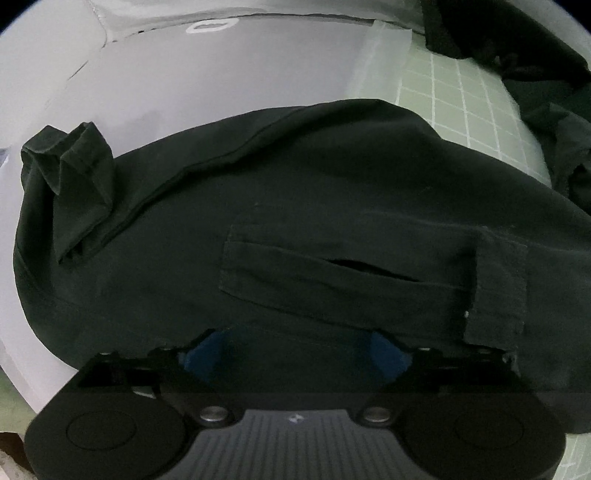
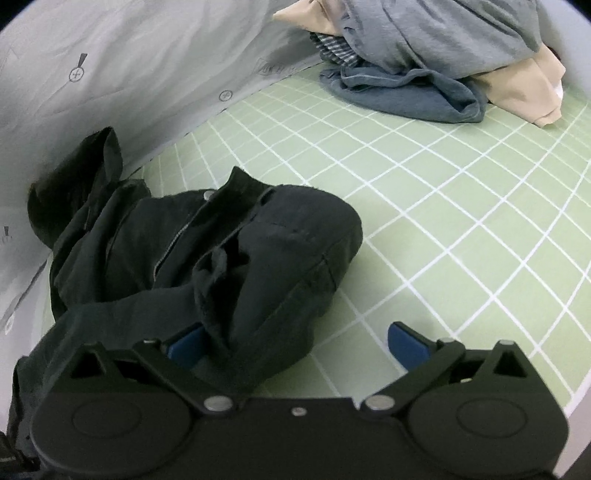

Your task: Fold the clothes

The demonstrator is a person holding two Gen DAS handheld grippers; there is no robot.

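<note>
Black trousers (image 2: 207,258) lie crumpled on the green grid mat (image 2: 443,229) at nine o'clock. Right gripper (image 2: 295,343) gapes unclenched; left gripper (image 1: 295,350) likewise spread over cloth.

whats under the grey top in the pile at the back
Under the grey top lie a beige garment, a striped piece and a blue garment, resting on the green mat. Anything deeper in the pile is covered.

Black trousers (image 2: 207,258) crumpled on green gridded mat; pocket side up
</note>
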